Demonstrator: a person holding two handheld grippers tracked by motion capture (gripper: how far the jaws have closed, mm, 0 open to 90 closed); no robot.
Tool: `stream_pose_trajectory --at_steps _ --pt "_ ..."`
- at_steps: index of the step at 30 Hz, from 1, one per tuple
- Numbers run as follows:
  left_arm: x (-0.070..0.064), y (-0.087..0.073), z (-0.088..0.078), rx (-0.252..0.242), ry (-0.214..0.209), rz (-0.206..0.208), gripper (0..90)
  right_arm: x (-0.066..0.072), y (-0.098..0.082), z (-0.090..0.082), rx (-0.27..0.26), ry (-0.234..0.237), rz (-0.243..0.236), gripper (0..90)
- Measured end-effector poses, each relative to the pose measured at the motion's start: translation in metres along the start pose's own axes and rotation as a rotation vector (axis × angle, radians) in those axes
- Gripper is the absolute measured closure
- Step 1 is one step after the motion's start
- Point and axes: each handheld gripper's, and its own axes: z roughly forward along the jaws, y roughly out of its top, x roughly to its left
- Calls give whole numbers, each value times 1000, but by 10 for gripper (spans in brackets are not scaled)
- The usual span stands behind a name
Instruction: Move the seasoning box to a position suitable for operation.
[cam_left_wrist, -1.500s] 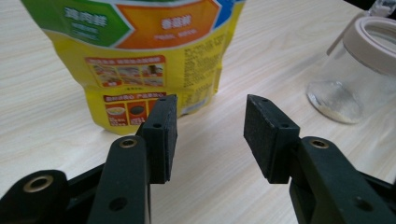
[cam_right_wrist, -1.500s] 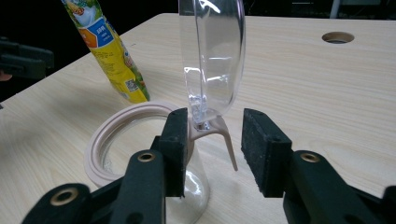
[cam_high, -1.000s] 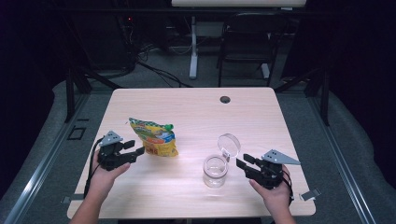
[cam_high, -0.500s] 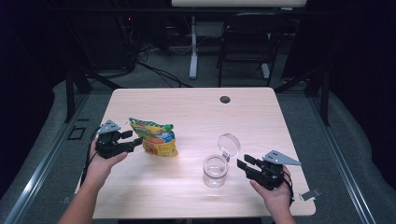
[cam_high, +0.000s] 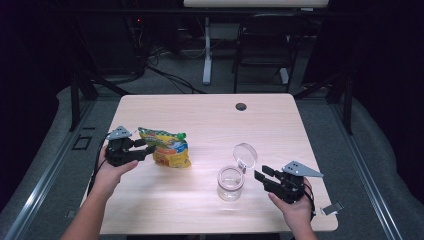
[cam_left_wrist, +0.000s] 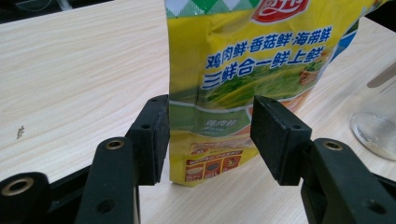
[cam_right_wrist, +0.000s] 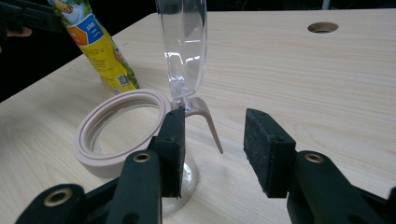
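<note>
- The yellow seasoning bag (cam_high: 167, 150) lies on the surface (cam_high: 200, 120), up and to the left of the open glass jar (cam_high: 231, 182), well apart from it.
- The left gripper (cam_high: 145, 150) is at the bag's edge; its fingers (cam_left_wrist: 154, 135) have just been closing, with the bag's bottom corner between them, but they stand apart and do not pinch it yet.
- The right gripper (cam_high: 260, 176) waits just right of the jar, fingers (cam_right_wrist: 175, 144) apart, clamped on nothing.
- The jar's lid (cam_high: 245, 154) is flipped up and the jar looks empty.
- Judged from this: the jar is ready; gripping, lifting and pouring the bag are left.

The yellow snack bag (cam_left_wrist: 243, 70) stands on the table (cam_left_wrist: 79, 70), its lower end between the left gripper (cam_left_wrist: 209, 135)'s closing, untouching jaws; a glass jar (cam_left_wrist: 376, 130) sits beside the bag.
</note>
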Motion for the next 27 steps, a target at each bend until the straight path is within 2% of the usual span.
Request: stream_pose_trajectory --at_steps 3,7,10,11,13,21,27 --pt "-4 0 -1 0 -11 11 512 0 0 0 2 1 -2 589" --pt "-9 0 -2 8 0 28 560 0 0 0 -1 1 2 590" --pt "-14 -1 -4 10 -15 32 598 0 0 0 -1 3 2 590" --pt "-17 -2 -4 11 -41 31 615 0 0 1 2 3 -1 589" --pt "-21 -4 -4 2 -60 30 634 0 0 1 6 2 -5 590" --pt "-35 -4 0 -1 -80 48 673 1 0 2 4 7 -5 590" --pt "-40 -1 8 8 -93 57 662 1 -1 2 7 9 -1 590"
